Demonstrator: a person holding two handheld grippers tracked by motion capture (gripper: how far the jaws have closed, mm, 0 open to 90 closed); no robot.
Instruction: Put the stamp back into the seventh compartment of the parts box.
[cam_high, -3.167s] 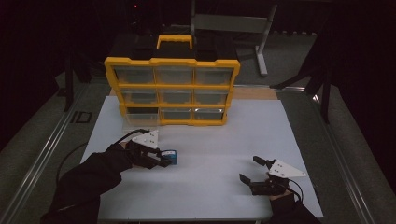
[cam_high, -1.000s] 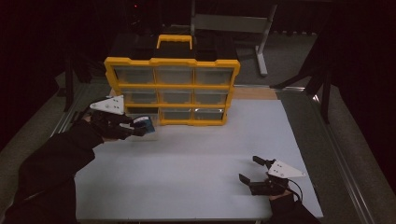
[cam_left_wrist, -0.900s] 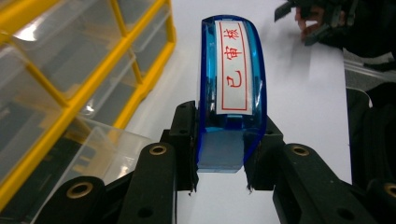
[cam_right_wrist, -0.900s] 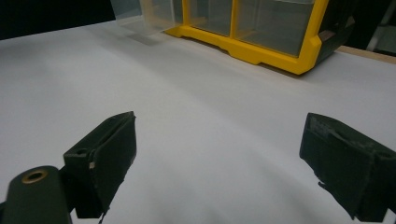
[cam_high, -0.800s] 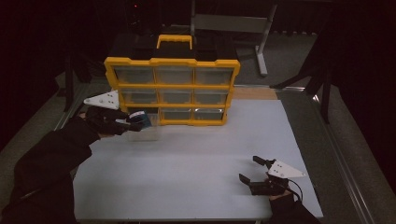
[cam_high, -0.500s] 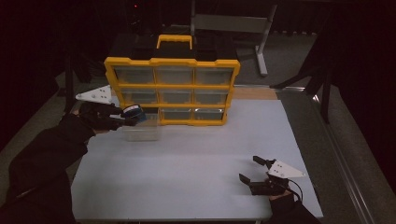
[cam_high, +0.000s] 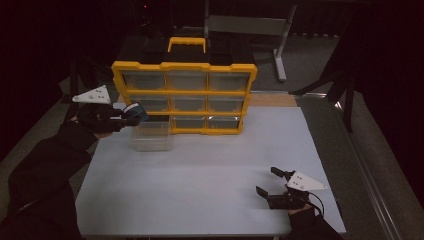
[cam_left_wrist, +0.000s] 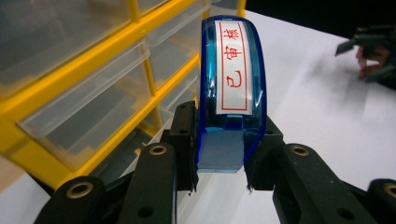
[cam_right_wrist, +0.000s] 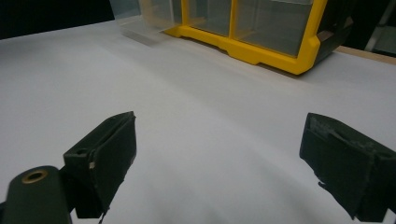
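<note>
My left gripper (cam_high: 131, 115) (cam_left_wrist: 220, 173) is shut on a blue tape dispenser (cam_high: 135, 110) (cam_left_wrist: 232, 100) with a white label in red characters. It hangs at the left end of the yellow drawer cabinet (cam_high: 184, 97) (cam_left_wrist: 70, 100), just above a clear drawer (cam_high: 151, 136) pulled out of the bottom left slot and standing on the white table. My right gripper (cam_high: 270, 182) (cam_right_wrist: 217, 170) rests near the table's front right edge, open, with nothing between its fingers. The cabinet (cam_right_wrist: 261, 28) and the clear drawer (cam_right_wrist: 140, 21) lie far ahead of it.
The white tabletop (cam_high: 210, 170) stretches between the two hands. A black case with a yellow handle (cam_high: 186, 44) sits on top of the cabinet. A metal stand (cam_high: 280, 45) rises behind the table, and dark floor surrounds it.
My left gripper has carried the blue dispenser from the table's front left up and back to the cabinet's left end, above the pulled-out drawer. The right gripper has stayed still.
</note>
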